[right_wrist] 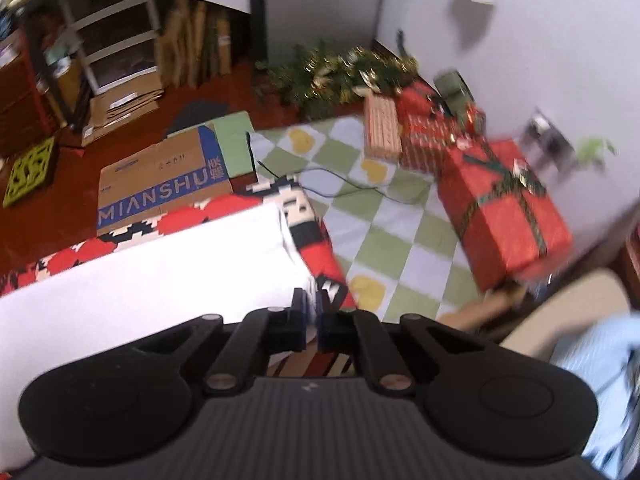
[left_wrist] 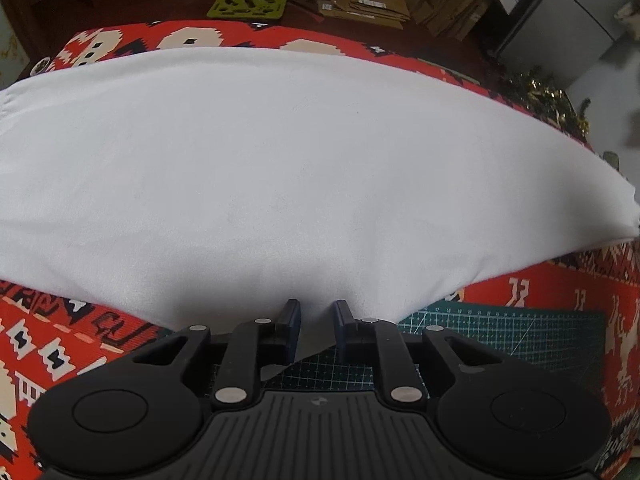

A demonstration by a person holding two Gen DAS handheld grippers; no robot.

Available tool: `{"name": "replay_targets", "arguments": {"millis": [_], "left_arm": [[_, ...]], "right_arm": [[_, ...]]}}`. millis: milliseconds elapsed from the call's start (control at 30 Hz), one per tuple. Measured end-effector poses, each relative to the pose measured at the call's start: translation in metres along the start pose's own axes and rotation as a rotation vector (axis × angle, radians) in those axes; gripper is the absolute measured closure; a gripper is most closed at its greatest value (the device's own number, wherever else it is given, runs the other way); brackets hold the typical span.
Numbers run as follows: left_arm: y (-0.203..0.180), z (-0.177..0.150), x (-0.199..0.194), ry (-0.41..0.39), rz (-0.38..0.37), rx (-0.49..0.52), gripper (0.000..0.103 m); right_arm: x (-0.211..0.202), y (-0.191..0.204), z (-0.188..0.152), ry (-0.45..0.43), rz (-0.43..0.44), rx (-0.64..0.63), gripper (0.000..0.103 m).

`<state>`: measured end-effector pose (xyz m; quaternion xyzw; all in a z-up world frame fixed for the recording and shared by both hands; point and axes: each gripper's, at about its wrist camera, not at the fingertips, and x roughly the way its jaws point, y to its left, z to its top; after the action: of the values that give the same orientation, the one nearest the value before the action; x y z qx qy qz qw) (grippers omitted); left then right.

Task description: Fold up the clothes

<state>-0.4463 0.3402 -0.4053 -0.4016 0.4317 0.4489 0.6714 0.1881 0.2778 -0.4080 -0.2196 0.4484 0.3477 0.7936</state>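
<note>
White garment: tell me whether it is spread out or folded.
Spread out. The white garment lies smooth across the red patterned cloth, its near edge between the left tongs. Layers beneath cannot be told.

Left gripper (left_wrist: 316,312) levelled low, jaws parted by a clear gap, both fingertips (left_wrist: 291,309) pressed against white fabric. Right gripper (right_wrist: 311,300) tilted, jaws nearly together, nipping white fabric.
</note>
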Motion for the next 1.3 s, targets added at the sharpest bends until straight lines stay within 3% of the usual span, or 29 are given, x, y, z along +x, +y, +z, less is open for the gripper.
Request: {"name": "replay_targets", "arguments": {"millis": [167,233,267,367,433,500,567,800,867,1000,1133,1300], "left_arm": [[-0.005,-0.001,-0.008,-0.008,-0.007,0.076,0.090],[-0.009,0.002,-0.015,-0.026,-0.022,0.093,0.092],[-0.011,0.003,-0.020,-0.043,-0.039,0.094,0.092],[-0.021,0.010,-0.027,-0.088,-0.107,0.063,0.092],[-0.029,0.013,-0.019,-0.101,-0.132,0.069,0.092],[-0.036,0.015,-0.008,-0.105,-0.151,0.074,0.092],[-0.038,0.014,0.009,-0.092,-0.176,0.067,0.092],[-0.045,0.011,0.029,-0.100,-0.241,0.098,0.092],[-0.042,0.010,0.029,-0.096,-0.252,0.094,0.092],[-0.036,0.010,0.030,-0.093,-0.261,0.091,0.092],[-0.036,0.011,0.030,-0.089,-0.250,0.070,0.092],[-0.040,0.012,0.030,-0.082,-0.230,0.065,0.092]], "right_arm": [[0.005,0.014,-0.008,-0.011,-0.020,-0.132,0.098],[0.002,0.017,-0.011,-0.026,-0.028,-0.161,0.091],[-0.001,0.018,-0.012,-0.031,-0.045,-0.172,0.085],[-0.024,0.025,-0.020,-0.079,-0.036,-0.209,0.083],[-0.050,0.041,-0.031,-0.111,0.026,-0.240,0.082],[-0.077,0.068,-0.048,-0.141,0.136,-0.279,0.073],[-0.097,0.106,-0.072,-0.150,0.252,-0.324,0.071],[-0.131,0.255,-0.168,-0.144,0.548,-0.465,0.074],[-0.132,0.286,-0.190,-0.139,0.579,-0.479,0.075],[-0.125,0.308,-0.212,-0.123,0.566,-0.525,0.096],[-0.119,0.280,-0.197,-0.144,0.503,-0.498,0.097],[-0.088,0.201,-0.149,-0.144,0.329,-0.365,0.096]]}}
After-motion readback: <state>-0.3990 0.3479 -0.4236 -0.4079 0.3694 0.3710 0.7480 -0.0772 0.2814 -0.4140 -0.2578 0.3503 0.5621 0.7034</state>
